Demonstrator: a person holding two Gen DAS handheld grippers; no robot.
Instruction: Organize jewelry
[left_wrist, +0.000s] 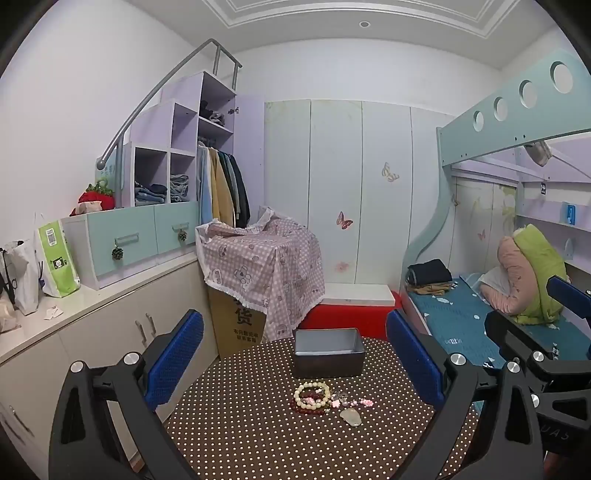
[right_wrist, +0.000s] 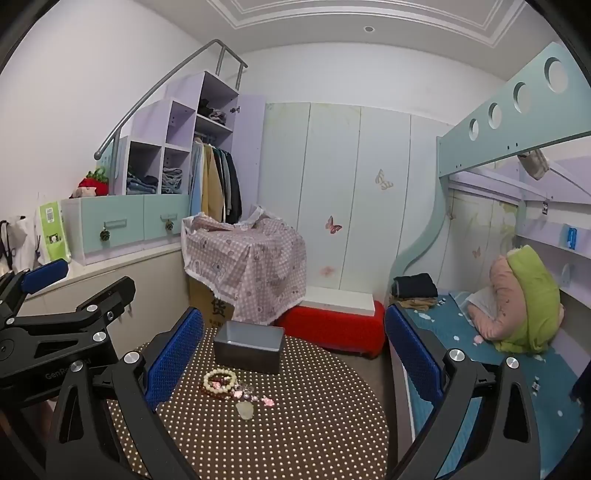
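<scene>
Beaded bracelets (left_wrist: 312, 394) and a pendant (left_wrist: 351, 416) lie mid-table, just near of the grey box (left_wrist: 328, 352). Both claws, left (left_wrist: 295, 363) and right (right_wrist: 293, 363), hover wide open, empty. Nothing's sorted yet; next, pinch a bracelet.

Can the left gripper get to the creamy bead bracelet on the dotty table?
Probably yes. The left gripper is open and points at the cream bead bracelet, which lies on the dotted table before the grey box, with nothing between.
</scene>
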